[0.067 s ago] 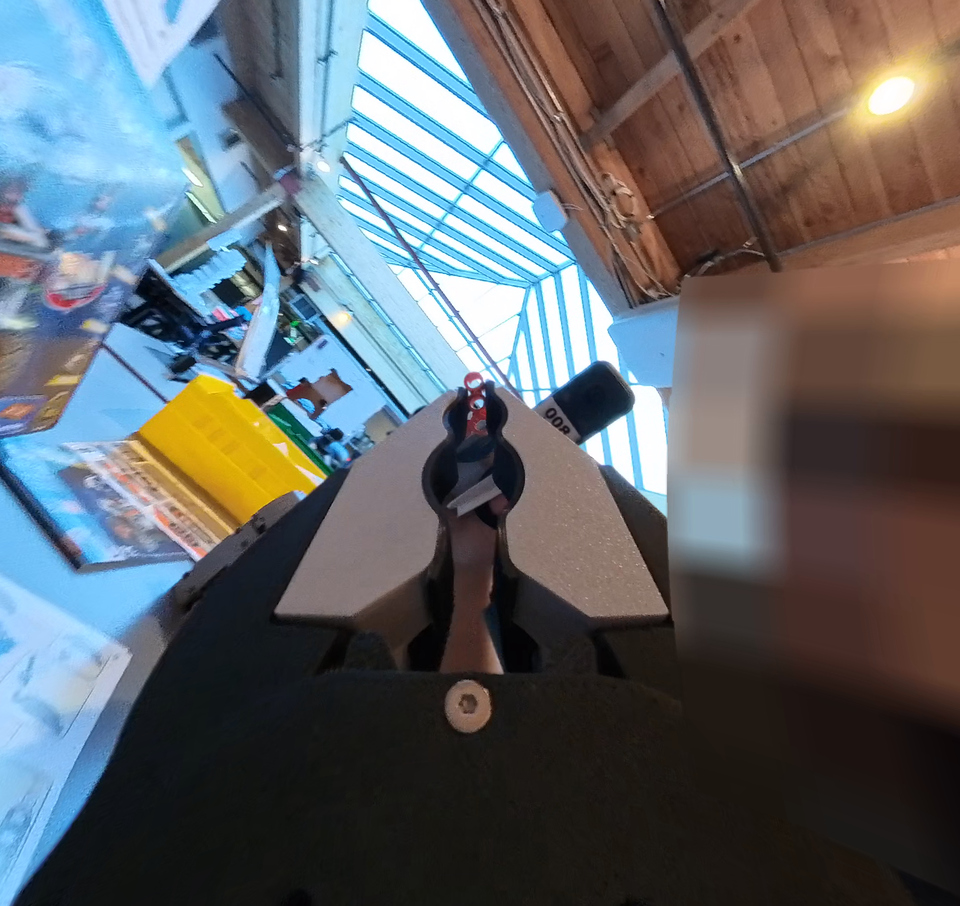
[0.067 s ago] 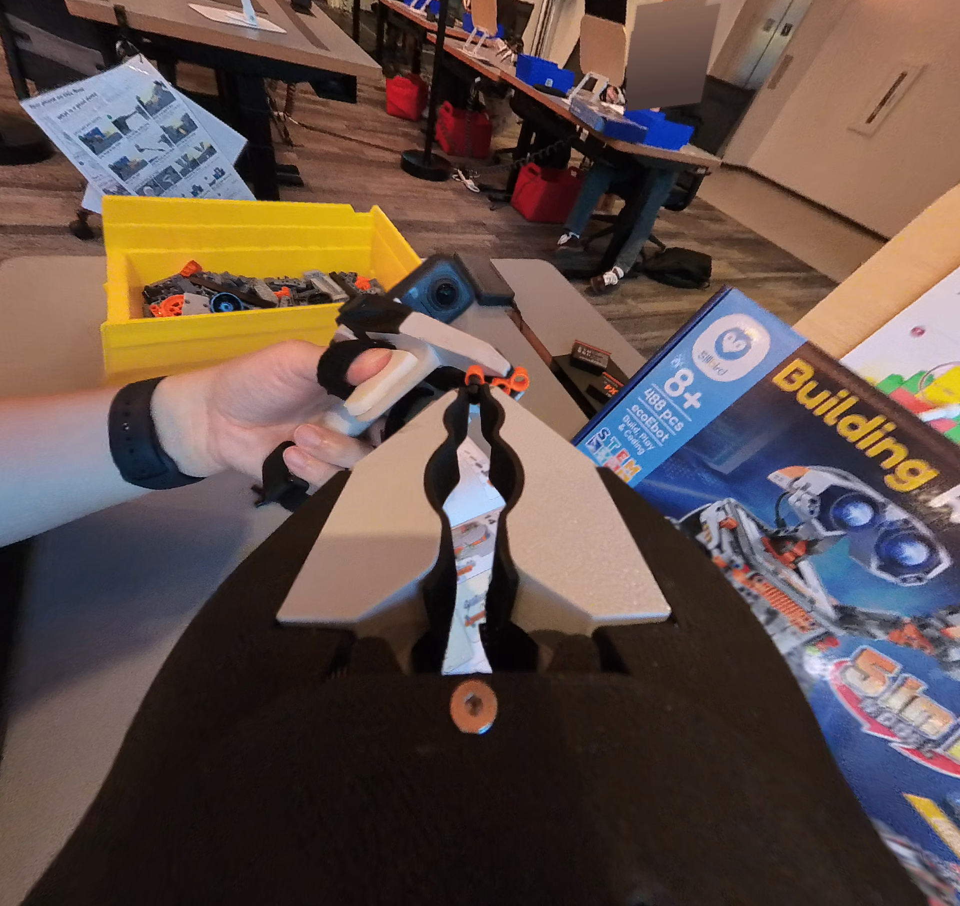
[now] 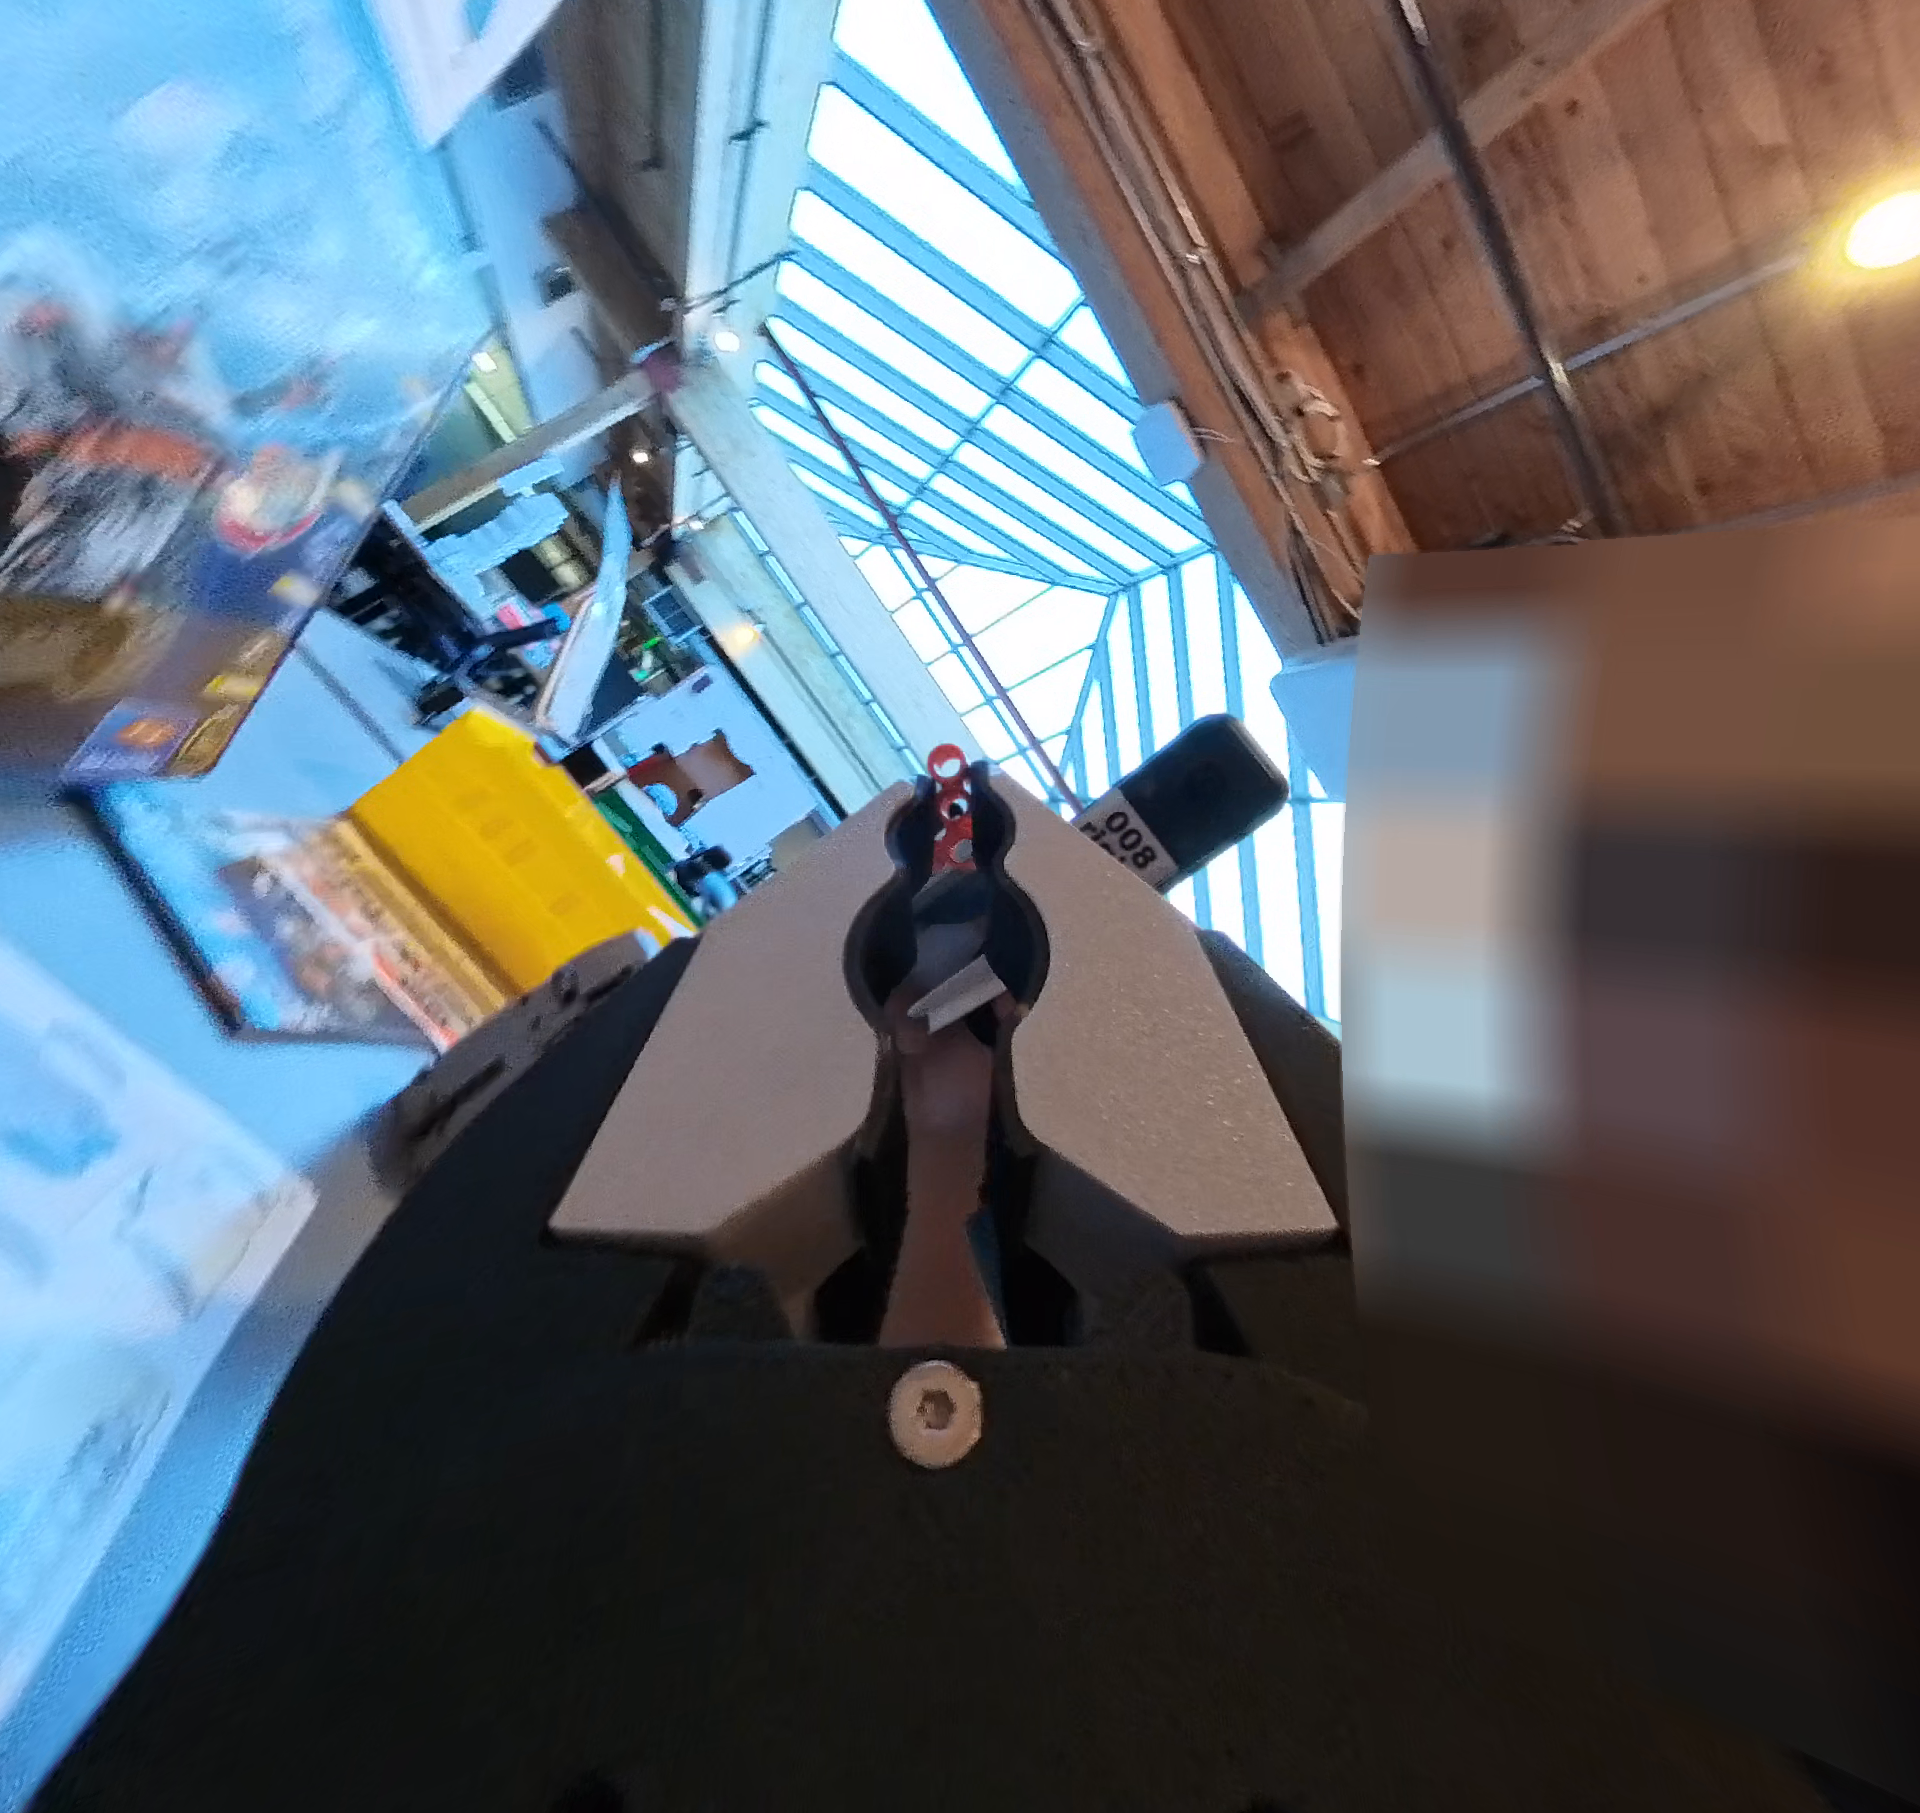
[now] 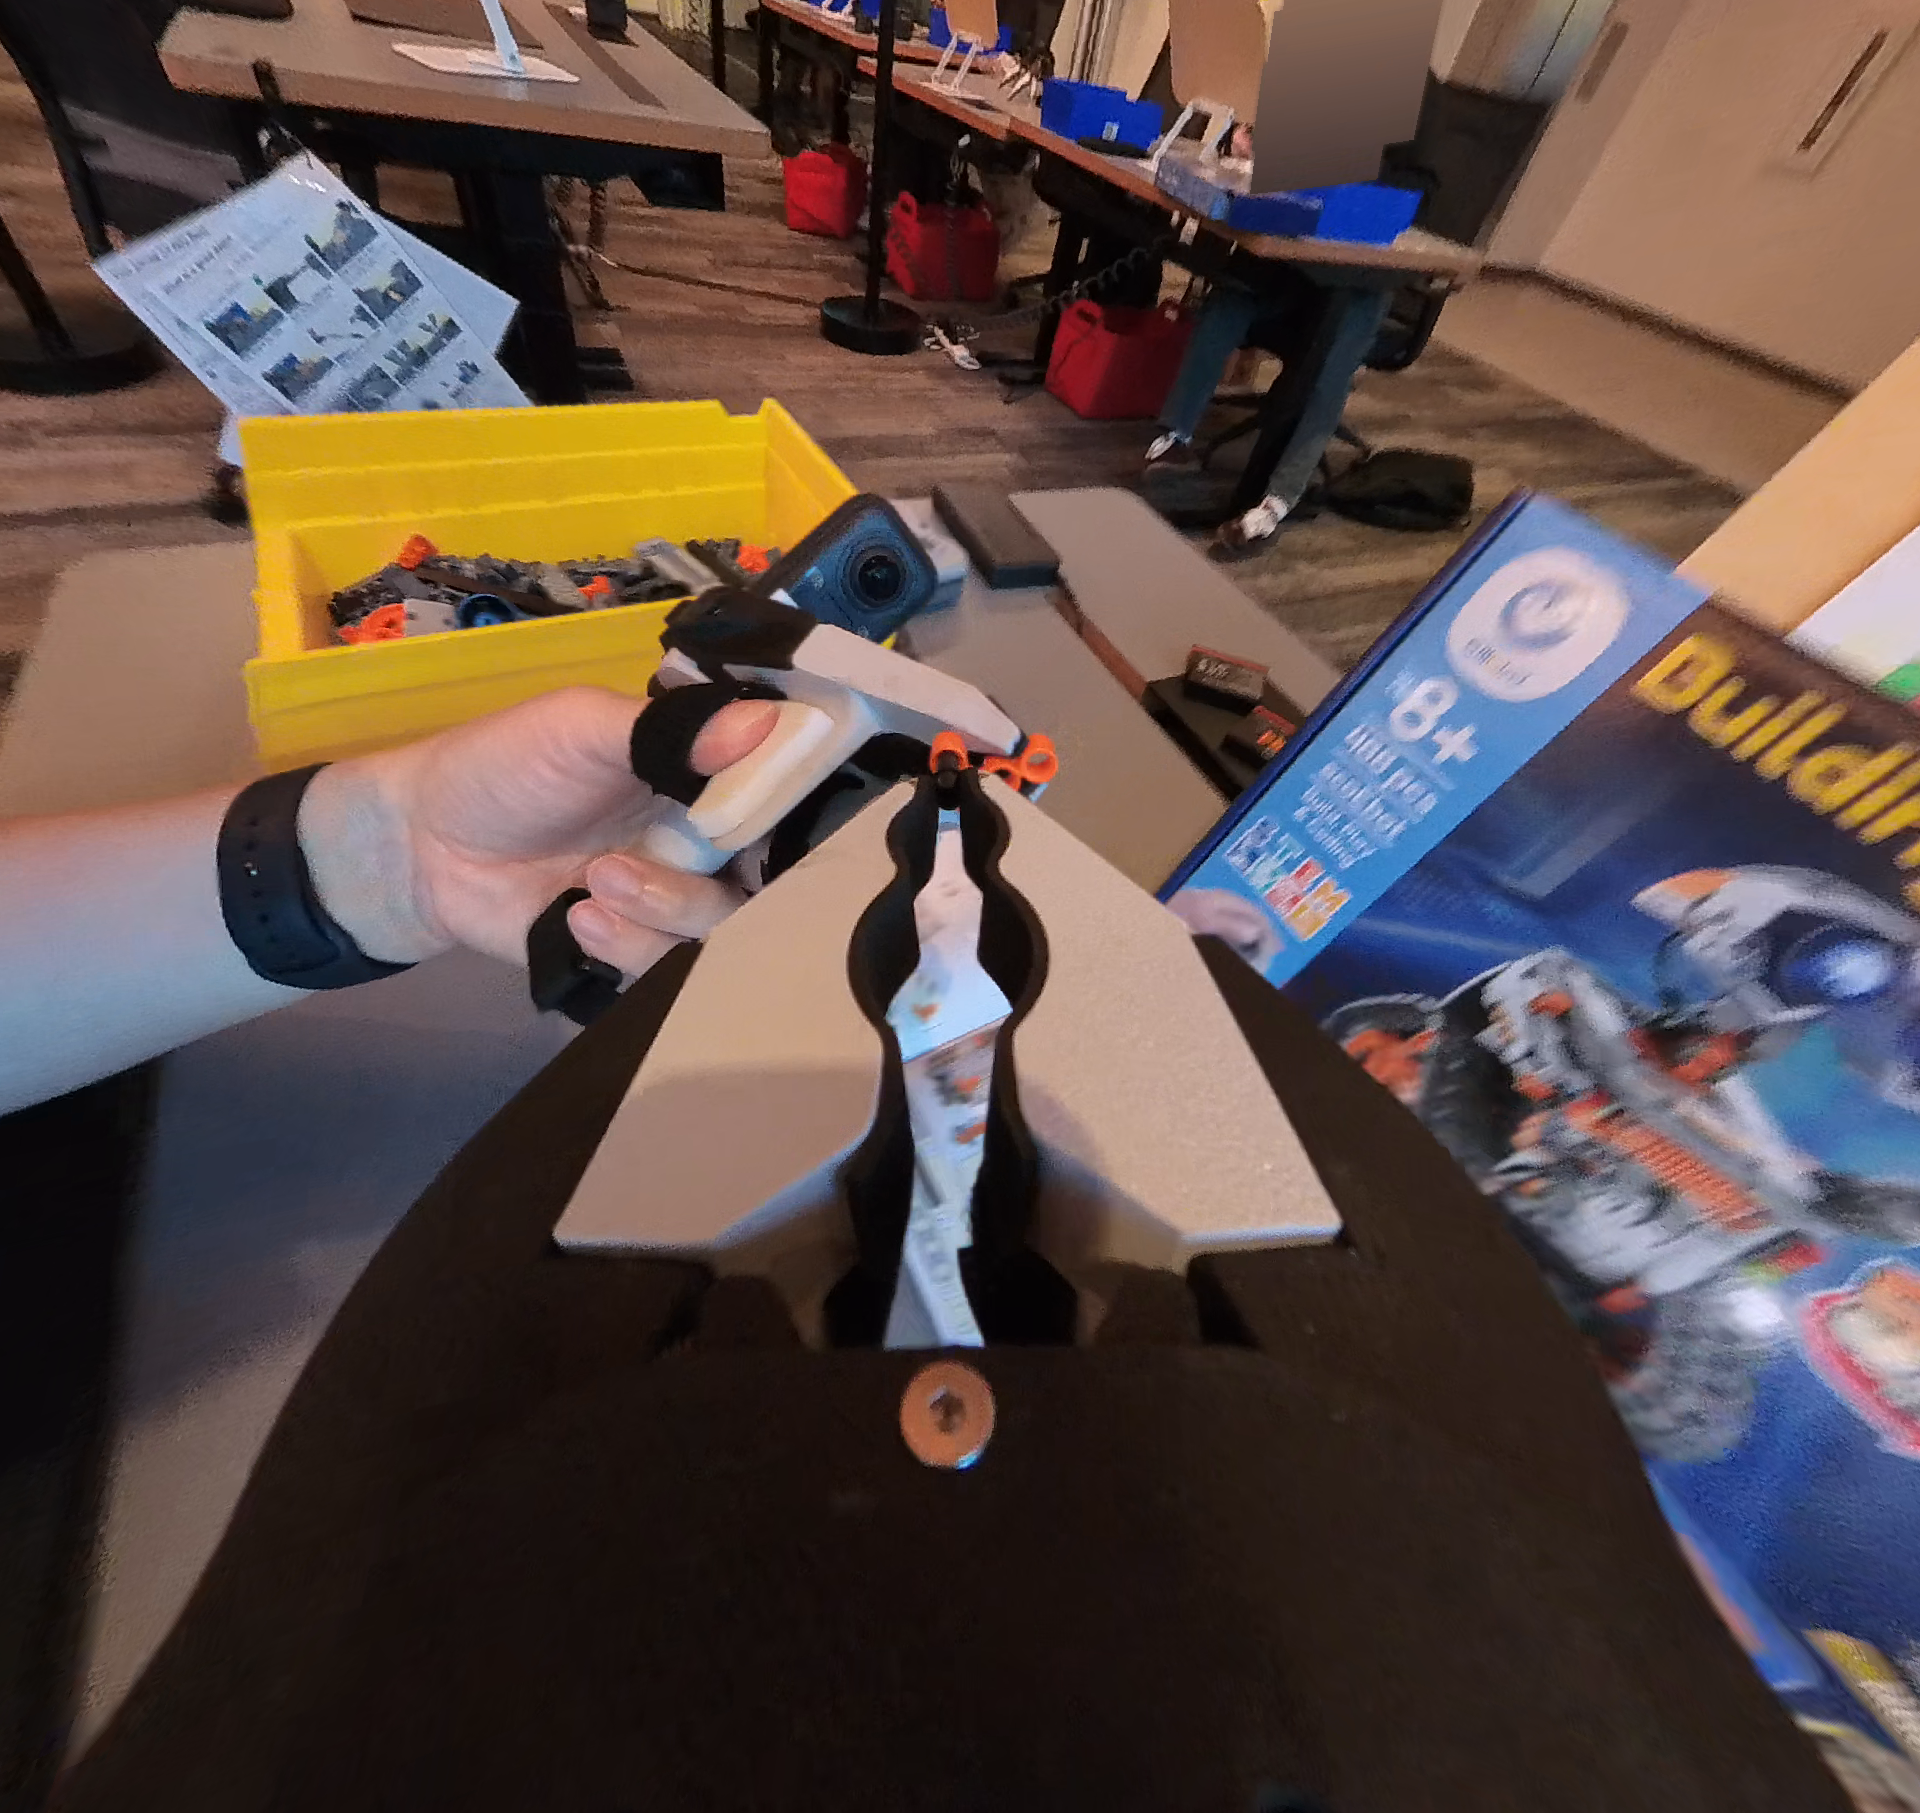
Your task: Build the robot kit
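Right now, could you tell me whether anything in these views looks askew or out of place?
The box leans tilted at the right instead of lying flat, and a printed sheet hangs loosely behind the yellow bin. Both tools, left and right, pinch small pieces; nothing looks spilled or damaged.

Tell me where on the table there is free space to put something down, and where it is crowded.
Bare grey table lies below the hand, in front of the yellow bin. Another bare patch lies behind the blue box, beside the small dark items. The middle is crowded: both grippers meet at the orange piece.
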A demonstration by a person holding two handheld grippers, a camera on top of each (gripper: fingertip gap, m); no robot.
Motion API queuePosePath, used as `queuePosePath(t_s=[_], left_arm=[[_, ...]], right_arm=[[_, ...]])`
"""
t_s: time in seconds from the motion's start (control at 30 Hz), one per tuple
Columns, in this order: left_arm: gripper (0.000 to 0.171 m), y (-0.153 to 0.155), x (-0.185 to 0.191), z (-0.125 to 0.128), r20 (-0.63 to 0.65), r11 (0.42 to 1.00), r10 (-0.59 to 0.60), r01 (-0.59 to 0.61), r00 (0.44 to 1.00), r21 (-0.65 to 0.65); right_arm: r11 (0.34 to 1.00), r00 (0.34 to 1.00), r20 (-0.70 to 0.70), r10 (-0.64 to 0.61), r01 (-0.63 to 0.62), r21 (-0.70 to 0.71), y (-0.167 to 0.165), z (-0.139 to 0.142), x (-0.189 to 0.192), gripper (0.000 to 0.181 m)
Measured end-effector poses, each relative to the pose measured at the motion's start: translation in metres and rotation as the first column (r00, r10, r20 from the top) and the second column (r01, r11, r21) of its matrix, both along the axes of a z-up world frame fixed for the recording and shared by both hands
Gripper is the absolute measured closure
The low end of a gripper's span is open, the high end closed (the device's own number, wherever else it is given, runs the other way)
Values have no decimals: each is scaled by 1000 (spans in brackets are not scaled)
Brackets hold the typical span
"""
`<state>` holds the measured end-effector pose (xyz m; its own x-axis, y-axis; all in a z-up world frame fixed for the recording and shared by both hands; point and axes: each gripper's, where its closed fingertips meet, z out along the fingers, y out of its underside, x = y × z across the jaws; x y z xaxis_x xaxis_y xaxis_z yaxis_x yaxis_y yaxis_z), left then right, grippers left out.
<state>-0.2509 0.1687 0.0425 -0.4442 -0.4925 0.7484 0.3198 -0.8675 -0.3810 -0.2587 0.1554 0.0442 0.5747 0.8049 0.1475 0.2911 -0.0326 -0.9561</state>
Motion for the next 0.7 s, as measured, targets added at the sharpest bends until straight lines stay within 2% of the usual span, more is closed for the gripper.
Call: queuePosePath(t_s=[0.2,0.27,0.33,0.47,0.63,0.7], left_arm=[[169,-40,-4,-72,-184,983,-23,-11,983,-183],[169,-53,-1,-77,-174,978,-56,19,983,-208],[169,-62,4,-81,-213,983,-80,42,974,-178],[169,-68,11,-83,-283,992,-74,41,956,-121],[169,-76,15,-83,-291,985,-106,61,951,-161],[169,-79,14,-81,-283,978,-128,74,951,-193]], right_arm=[[978,997,-76,-10,-6,-208,-40,-71,-5,179],[971,987,-159,-24,-15,-239,-53,-76,-3,179],[966,977,-211,-30,-26,-256,-62,-80,2,179],[966,976,-218,-29,-29,-258,-73,-89,9,179],[997,993,-113,-46,37,-72,-80,-84,19,179],[997,996,-64,-54,51,-51,-82,-87,21,179]])
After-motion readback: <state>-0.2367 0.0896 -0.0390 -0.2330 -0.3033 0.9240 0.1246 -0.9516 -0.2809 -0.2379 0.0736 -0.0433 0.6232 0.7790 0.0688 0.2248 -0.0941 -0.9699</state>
